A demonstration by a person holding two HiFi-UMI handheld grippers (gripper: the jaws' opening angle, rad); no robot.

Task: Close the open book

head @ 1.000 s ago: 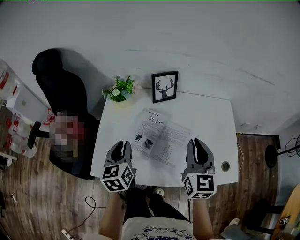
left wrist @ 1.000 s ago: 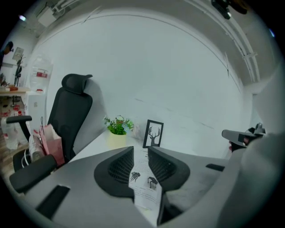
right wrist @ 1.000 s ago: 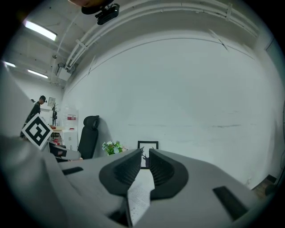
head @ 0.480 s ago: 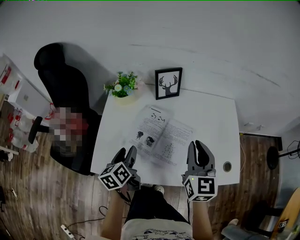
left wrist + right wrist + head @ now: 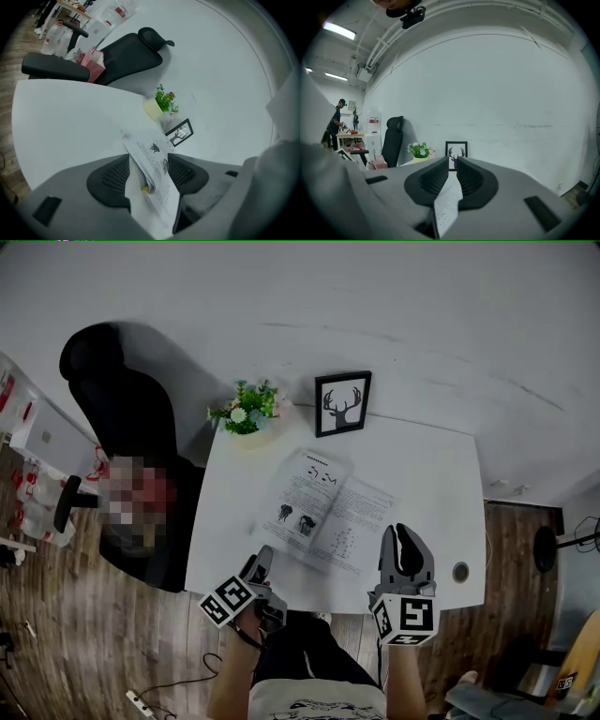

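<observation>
Open book [image 5: 328, 517] lies flat in the middle of the desk [image 5: 427, 474]; left gripper [image 5: 264, 557] at its near corner, fingers just sprung wide, released, page edge between them untouched; right gripper [image 5: 402, 532] just beside the book, fingers clenched near-shut, empty.

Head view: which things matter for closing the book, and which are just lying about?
In the job: book, left gripper, right gripper.
Lying about: plant, deer picture, chair.
</observation>
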